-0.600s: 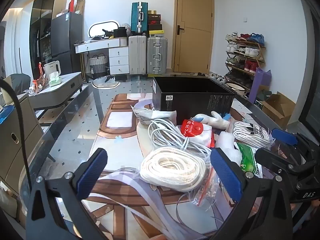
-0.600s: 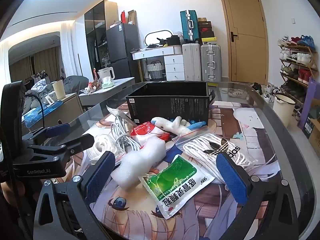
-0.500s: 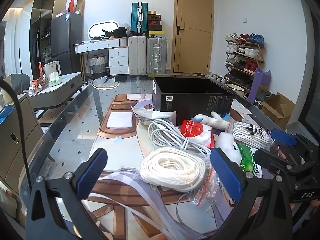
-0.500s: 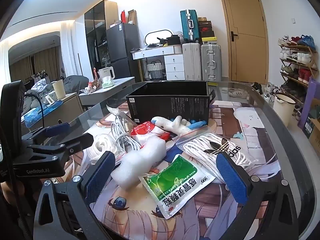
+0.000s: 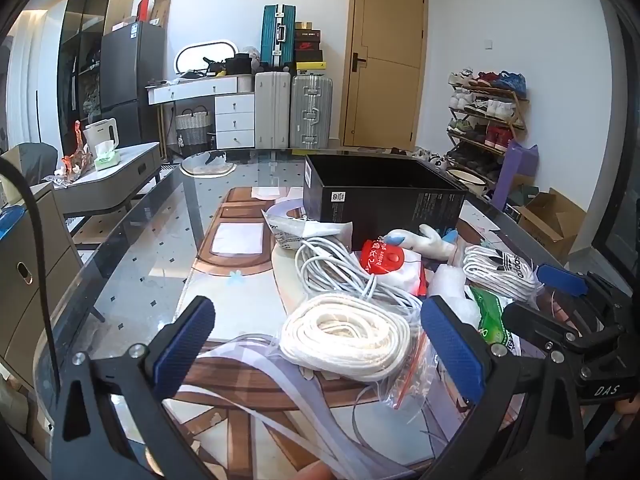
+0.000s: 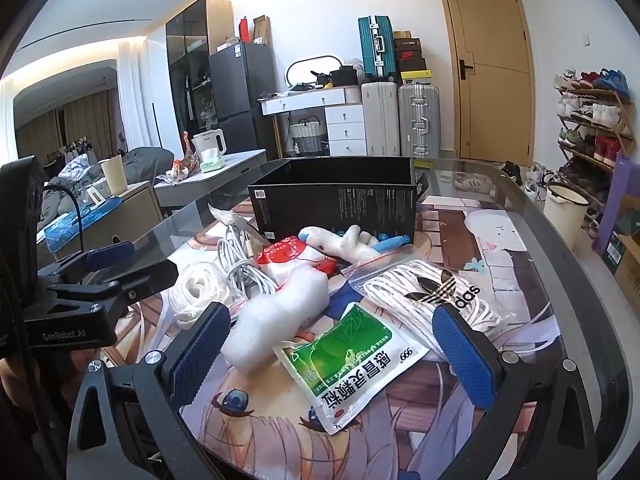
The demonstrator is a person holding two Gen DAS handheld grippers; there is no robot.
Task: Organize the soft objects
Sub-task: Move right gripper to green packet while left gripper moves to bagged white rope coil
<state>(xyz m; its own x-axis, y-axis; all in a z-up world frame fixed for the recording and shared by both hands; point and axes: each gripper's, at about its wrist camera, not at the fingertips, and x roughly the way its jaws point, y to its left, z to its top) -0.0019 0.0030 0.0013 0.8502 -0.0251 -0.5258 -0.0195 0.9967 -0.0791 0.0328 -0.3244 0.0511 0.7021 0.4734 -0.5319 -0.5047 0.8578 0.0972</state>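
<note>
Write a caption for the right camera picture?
Open right gripper hovers over a green packet before a black box.

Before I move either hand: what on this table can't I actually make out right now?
- Inside of the black box: both views, hidden by its near wall.
- Red pouch: right wrist view, partly covered by the white foam roll.
- Green sachet: left wrist view, mostly hidden behind the left gripper's right finger.

Rope coil (image 5: 344,334): white, in clear zip bag, flat on table, nearest.
Cable (image 5: 340,268): white, loose tangle behind coil.
Adidas bag (image 6: 432,296): white cord inside.
Green sachet (image 6: 352,356): flat, beside foam wad (image 6: 280,320).
Black box (image 6: 336,200): open, upright, at back.
</note>
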